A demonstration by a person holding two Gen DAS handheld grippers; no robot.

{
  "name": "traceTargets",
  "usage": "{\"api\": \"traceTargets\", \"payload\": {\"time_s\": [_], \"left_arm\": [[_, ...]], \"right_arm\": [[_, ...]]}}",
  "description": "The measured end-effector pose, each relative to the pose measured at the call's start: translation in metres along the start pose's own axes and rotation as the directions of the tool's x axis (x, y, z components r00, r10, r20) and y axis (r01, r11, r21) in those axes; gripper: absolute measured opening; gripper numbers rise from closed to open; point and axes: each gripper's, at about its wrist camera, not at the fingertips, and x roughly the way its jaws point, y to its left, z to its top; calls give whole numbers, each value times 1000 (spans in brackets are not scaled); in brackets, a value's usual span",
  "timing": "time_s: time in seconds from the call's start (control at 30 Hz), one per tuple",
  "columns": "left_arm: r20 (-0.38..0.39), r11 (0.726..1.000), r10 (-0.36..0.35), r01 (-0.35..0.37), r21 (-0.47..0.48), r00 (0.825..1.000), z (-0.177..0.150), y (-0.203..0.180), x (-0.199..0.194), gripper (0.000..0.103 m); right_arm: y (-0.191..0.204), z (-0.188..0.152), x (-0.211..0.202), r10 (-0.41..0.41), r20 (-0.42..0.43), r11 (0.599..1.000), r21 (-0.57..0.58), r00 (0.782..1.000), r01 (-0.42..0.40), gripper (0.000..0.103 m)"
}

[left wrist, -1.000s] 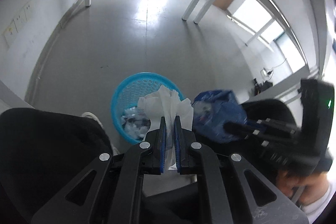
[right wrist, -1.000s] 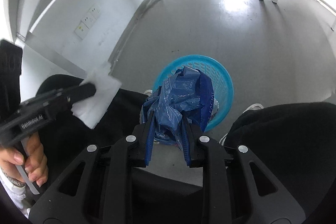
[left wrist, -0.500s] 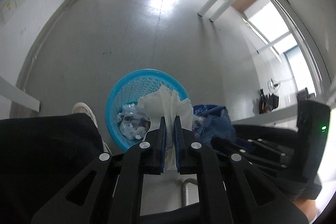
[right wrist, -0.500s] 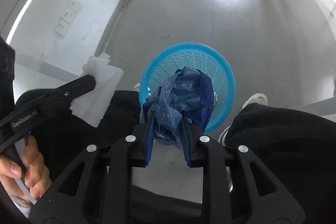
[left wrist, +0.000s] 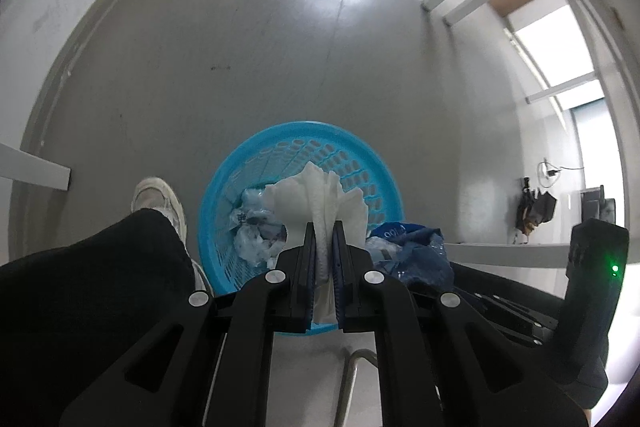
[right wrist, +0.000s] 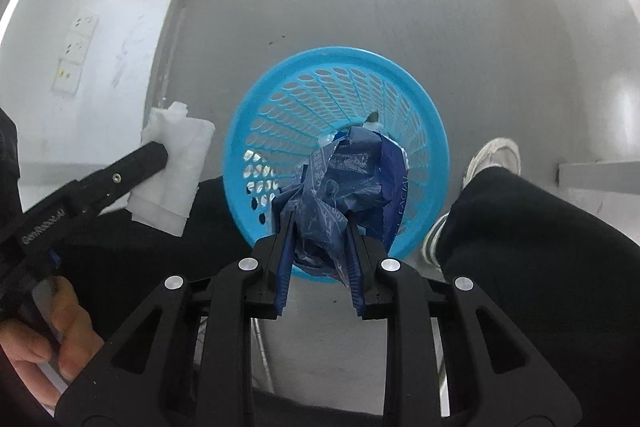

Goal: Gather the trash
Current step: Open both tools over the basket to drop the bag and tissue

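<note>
Two loads hang over the blue mesh wastebasket (right wrist: 434, 147) on the floor: left gripper (left wrist: 323, 247) clamped on a white tissue wad (left wrist: 320, 195), right gripper (right wrist: 318, 239) clamped on crumpled blue plastic packaging (right wrist: 344, 179); centre each above the rim, then release so nothing catches.

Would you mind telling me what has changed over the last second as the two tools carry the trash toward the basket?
Both tools have come down toward the blue basket, which now looms larger, and each view has tipped more steeply toward the floor. Nothing was released: the left tool stays clamped on the white tissue, the right tool on the crumpled blue plastic bag. The basket has not moved.
</note>
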Motion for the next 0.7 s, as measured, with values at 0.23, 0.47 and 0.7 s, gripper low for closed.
{"api": "traceTargets", "payload": {"time_s": [0.23, 0.47, 0.7], "left_arm": [[-102, 994, -3, -8, -110, 995, 8, 19, 32, 7], [-123, 992, -19, 3, -126, 992, 6, 20, 38, 8], [-38, 990, -40, 34, -133, 998, 12, 21, 25, 49]], "right_arm": [[-17, 15, 26, -5, -40, 995, 95, 999, 8, 24], [-20, 17, 29, 7, -43, 992, 125, 999, -2, 27], [-22, 15, 25, 8, -20, 992, 127, 1000, -5, 48]]}}
